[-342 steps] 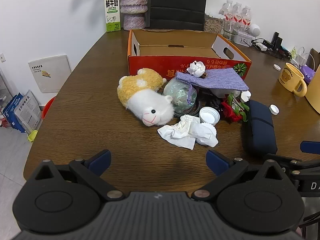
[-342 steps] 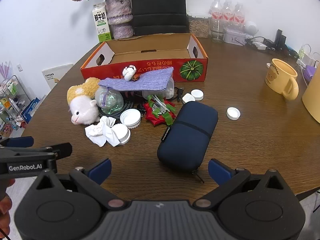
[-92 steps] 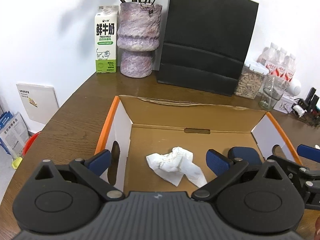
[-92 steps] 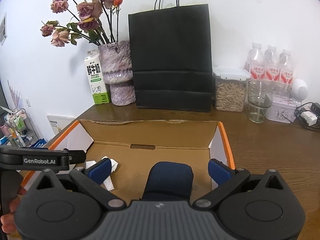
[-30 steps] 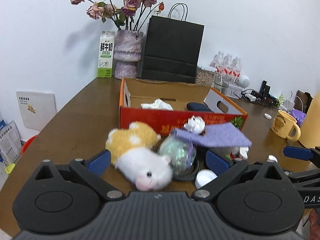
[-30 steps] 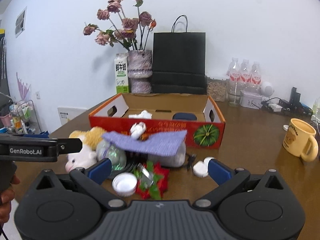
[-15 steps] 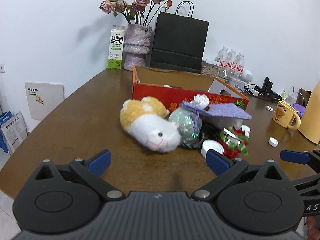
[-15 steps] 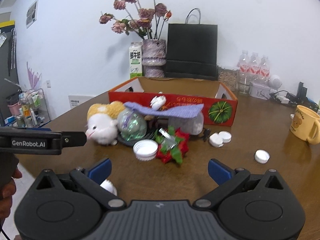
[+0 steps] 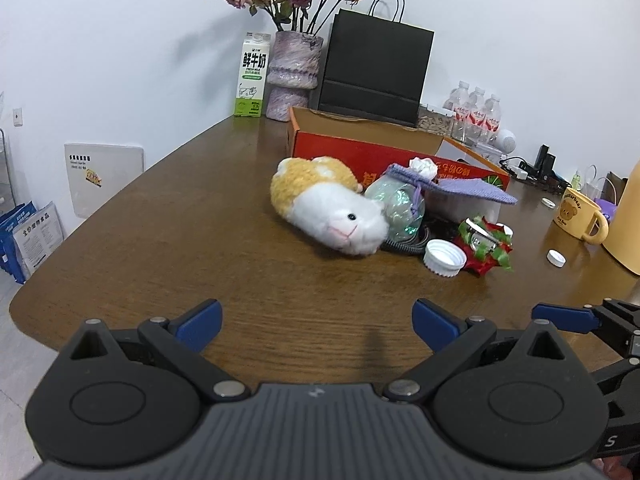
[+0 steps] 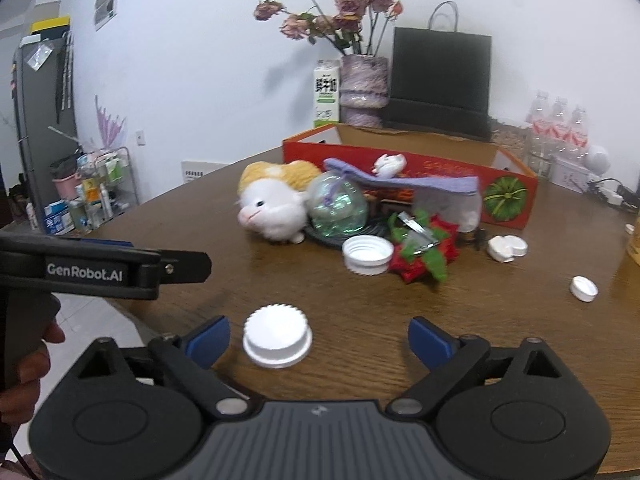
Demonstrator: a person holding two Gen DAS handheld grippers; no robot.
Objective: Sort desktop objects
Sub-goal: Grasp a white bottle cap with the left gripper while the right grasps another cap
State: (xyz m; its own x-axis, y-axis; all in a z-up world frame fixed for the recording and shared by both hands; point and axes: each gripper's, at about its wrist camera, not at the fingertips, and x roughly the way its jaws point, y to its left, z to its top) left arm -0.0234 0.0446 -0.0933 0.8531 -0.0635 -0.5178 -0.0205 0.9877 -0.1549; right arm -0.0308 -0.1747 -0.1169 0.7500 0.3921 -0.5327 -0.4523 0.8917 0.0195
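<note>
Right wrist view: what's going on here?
A person holds two handheld grippers over a wooden table, sorting clutter into the orange cardboard box at the back. The right gripper is open and low, with a white cap lying on the table between its fingers, not gripped. The left gripper is also open and empty, over bare table. The plush hamster, glass ball, purple pouch, red bow and other caps sit unsorted in front of the box.

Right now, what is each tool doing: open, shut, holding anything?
Left tool: open, holding nothing.
Right tool: open, empty; a white ribbed plastic cap sits on the table between its fingers, ungripped.
</note>
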